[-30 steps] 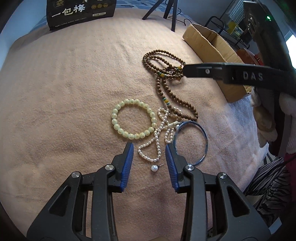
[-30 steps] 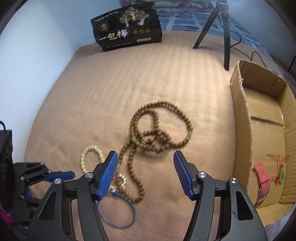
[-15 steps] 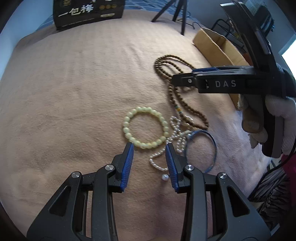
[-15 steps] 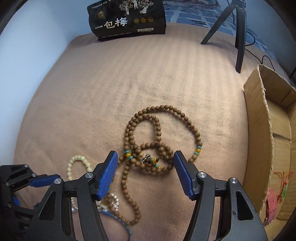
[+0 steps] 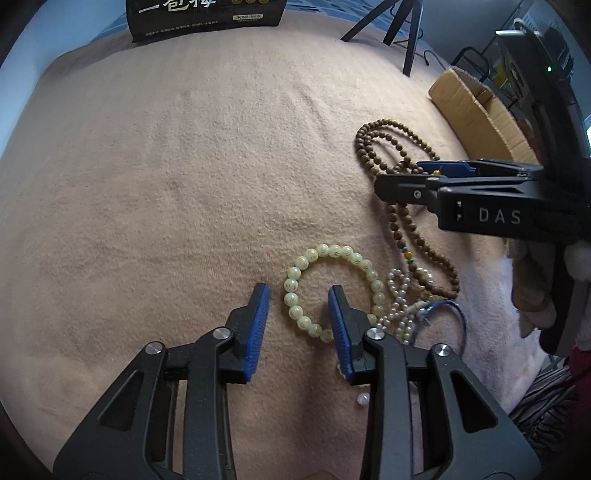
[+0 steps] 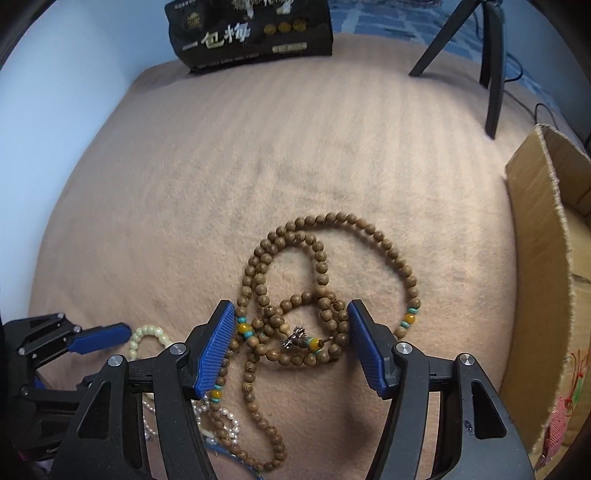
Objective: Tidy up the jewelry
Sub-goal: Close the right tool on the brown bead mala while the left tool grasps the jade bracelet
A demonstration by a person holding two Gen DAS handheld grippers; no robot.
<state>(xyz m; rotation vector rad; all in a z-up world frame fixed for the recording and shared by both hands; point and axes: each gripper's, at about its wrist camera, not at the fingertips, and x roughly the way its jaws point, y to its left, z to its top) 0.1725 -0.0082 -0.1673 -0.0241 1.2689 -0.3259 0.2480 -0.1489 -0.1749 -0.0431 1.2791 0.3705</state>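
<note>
On a tan blanket lie a pale green bead bracelet (image 5: pixel 295 295), a long brown wooden bead necklace (image 6: pixel 325 266), a white pearl strand (image 5: pixel 400 299), a thin blue bangle (image 5: pixel 456 310) and a loose pearl stud (image 5: pixel 362 398). My left gripper (image 5: pixel 299 304) is open, its jaws straddling the left side of the green bracelet. My right gripper (image 6: pixel 291 325) is open, low over the tangled middle of the brown necklace, where a small silver charm (image 6: pixel 295 336) lies. The brown necklace also shows in the left wrist view (image 5: pixel 400 225), partly hidden by the right gripper (image 5: pixel 443 173).
An open cardboard box (image 6: pixel 546 258) stands at the right edge and holds red and green trinkets (image 6: pixel 565 406). A black packet with Chinese lettering (image 6: pixel 251 33) stands at the far edge. Black tripod legs (image 6: pixel 491 62) rest at the far right.
My left gripper has shifted left, from over the pearl strand to around the green bracelet. My right gripper has come down and forward over the brown necklace's tangle. Both stay open.
</note>
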